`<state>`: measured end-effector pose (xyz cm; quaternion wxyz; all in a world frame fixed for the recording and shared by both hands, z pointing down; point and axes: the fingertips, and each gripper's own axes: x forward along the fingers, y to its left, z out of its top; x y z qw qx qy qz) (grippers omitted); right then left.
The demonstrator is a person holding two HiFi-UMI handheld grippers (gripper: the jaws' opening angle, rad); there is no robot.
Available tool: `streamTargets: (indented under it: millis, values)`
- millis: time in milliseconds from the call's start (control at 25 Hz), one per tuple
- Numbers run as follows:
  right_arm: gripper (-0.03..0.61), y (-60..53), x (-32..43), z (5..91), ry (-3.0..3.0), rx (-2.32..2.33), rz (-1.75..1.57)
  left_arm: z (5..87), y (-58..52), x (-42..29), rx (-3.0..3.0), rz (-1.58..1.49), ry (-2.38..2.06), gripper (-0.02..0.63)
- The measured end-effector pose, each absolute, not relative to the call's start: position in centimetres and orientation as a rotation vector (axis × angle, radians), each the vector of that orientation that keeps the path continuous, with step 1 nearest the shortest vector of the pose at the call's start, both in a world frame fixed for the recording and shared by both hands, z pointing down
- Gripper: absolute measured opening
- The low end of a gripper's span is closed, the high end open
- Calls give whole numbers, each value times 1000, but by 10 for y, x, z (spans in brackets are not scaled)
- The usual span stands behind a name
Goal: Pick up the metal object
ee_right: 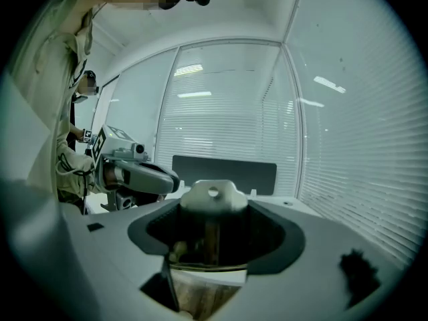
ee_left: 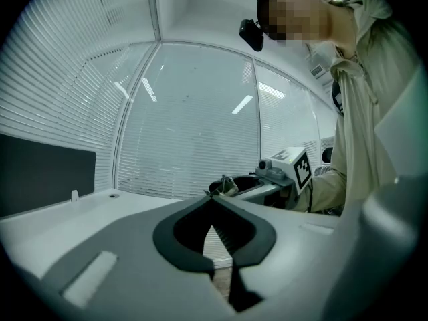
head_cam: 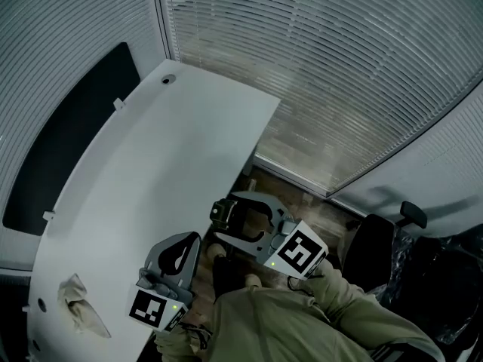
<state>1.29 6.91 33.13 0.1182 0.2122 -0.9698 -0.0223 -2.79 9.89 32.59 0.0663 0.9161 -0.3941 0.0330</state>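
left gripper (head_cam: 186, 241): fingers pressed together, nothing between, at the near right edge of the white table (head_cam: 151, 164) | right gripper (ee_right: 214, 211): fingers spread wide, tips clamped on the metal object (ee_right: 212, 196) (pale piece, one hole) | metal object: held right of the table, off its edge, above the floor (head_cam: 302, 200)

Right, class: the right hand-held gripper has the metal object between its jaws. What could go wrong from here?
The metal object sits only at the tips of the right hand-held gripper, so it may slip. It hangs past the table edge, over the floor, so a drop would likely land there.
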Motion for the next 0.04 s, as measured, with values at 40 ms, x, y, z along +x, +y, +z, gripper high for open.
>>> streamTargets:
  millis: [40]
  values:
    - [301,79,20,327,-2849,620,-72,325,109,-20,2761,107,-1196,6]
